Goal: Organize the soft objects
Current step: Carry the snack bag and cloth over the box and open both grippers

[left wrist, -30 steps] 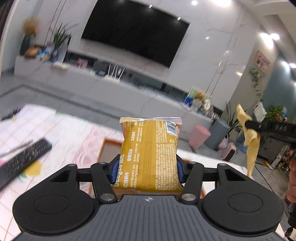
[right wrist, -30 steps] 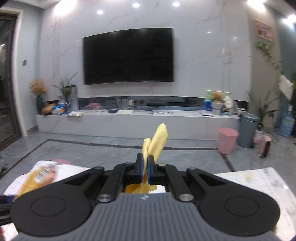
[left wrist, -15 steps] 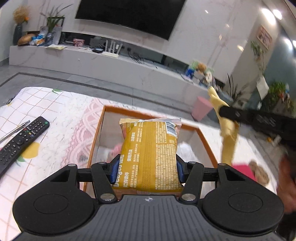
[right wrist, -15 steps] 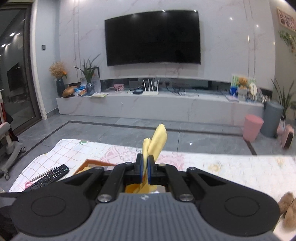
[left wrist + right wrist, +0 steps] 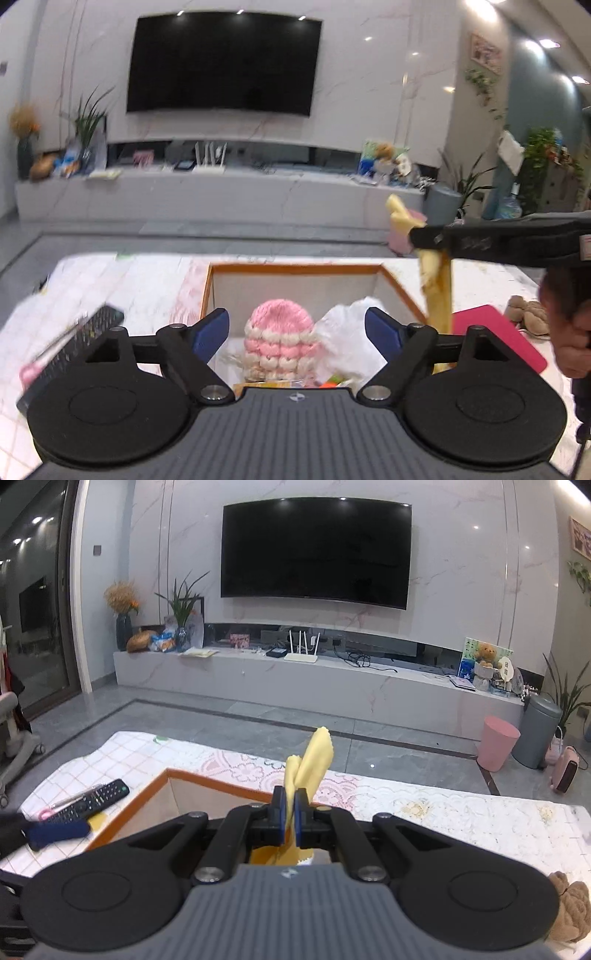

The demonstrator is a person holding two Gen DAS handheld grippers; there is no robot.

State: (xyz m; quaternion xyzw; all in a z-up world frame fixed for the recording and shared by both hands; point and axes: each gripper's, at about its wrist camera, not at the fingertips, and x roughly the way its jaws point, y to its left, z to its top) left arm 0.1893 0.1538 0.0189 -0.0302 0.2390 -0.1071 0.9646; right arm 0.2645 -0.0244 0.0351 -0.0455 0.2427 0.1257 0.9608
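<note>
The box (image 5: 400,291), orange-rimmed, sits mid-table (image 5: 155,280); inside lie a pink knit hat (image 5: 282,339) and, beside it toward the right wall, something white and crumpled (image 5: 351,332). The left gripper (image 5: 297,332) hangs over the box with its jaws wide apart, holding nothing. The right gripper (image 5: 290,814) is clamped tight on a yellow cloth (image 5: 314,760) above the box's right rim; the cloth flops limply above and below the pinch. It looks light, thin and floppy, so a pinch anywhere on a bunched fold should hold. A remote (image 5: 92,801) lies near the table's left edge.
</note>
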